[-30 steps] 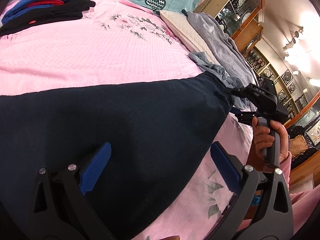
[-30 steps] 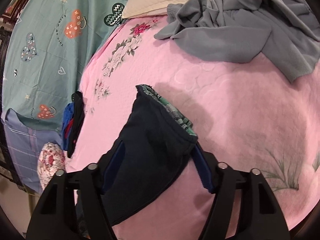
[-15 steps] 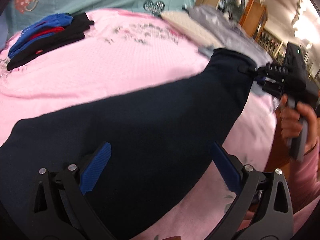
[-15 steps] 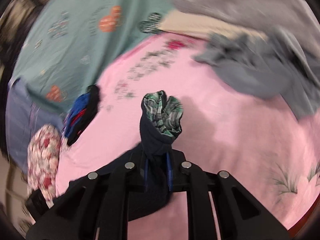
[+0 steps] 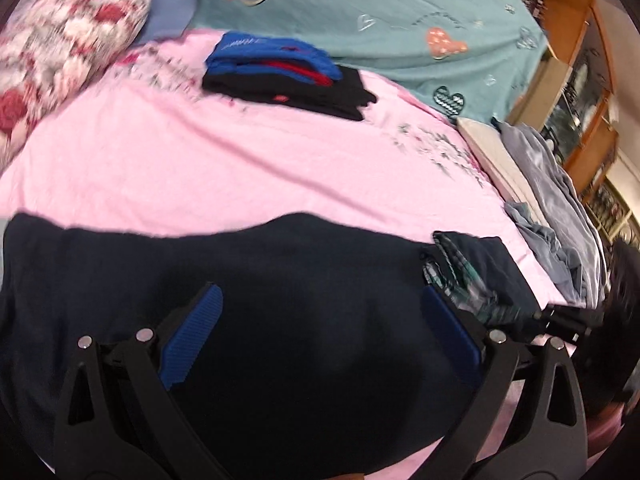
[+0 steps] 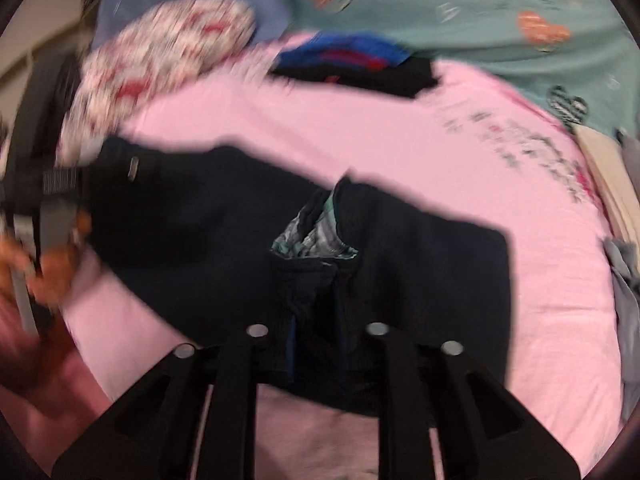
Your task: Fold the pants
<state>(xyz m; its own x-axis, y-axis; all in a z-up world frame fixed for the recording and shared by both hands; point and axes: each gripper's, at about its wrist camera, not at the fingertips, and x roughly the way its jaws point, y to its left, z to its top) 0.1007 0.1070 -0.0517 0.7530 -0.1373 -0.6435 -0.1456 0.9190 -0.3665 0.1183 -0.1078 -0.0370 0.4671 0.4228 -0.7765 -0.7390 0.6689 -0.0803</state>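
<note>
- The dark navy pants [image 5: 280,300] lie spread across the near side of the pink bedspread [image 5: 240,168], which serves as the landmark here.
- Left wrist view only: the left tool [image 5: 320,336] hangs over the pants with its blue pads [image 5: 188,336] spread wide, grasping nothing.
- The same view shows, at the right end of the pants, a folded-over cuff with a plaid green lining [image 5: 456,276], and beyond it the blurred black front of the right tool [image 5: 568,320].
- Both views show a folded stack of blue, red and black clothes [image 5: 288,76] at the far side of the bedspread, a floral pillow [image 5: 60,48] at its far left, and a teal heart-print sheet [image 5: 400,20] behind it.
- Grey garments [image 5: 560,216] are heaped at the bedspread's right edge.
- Right wrist view only: the right tool [image 6: 318,344] is clenched on a bunch of the pants fabric, the plaid lining just ahead of its tips.
- That view alone shows, at the far left, a blurred hand [image 6: 44,252] gripping the left tool's handle.
</note>
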